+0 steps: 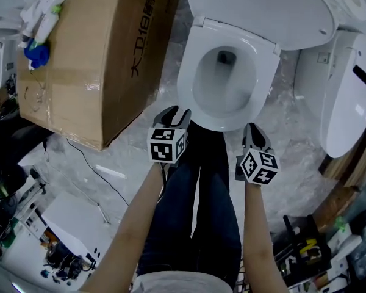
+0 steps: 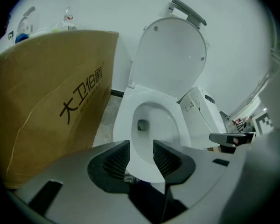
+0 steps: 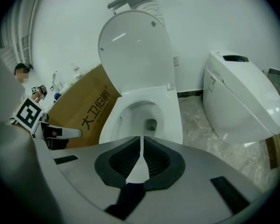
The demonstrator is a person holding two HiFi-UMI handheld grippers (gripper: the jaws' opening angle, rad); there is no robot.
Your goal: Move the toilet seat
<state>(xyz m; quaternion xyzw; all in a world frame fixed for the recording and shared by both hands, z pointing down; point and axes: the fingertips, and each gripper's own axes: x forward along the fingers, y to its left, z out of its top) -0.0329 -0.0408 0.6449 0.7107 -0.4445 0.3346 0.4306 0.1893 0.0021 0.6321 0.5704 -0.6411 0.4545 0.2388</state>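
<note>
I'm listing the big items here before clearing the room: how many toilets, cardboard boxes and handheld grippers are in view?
Toilets: 2 (open toilet, closed toilet)
Boxes: 1 (cardboard box)
Grippers: 2 (left gripper, right gripper)
Total: 5

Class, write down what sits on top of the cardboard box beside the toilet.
At its edge sit white bottles or tubes, one green-capped, and a blue object. The cardboard box looks taped shut, so its contents are hidden.
</note>
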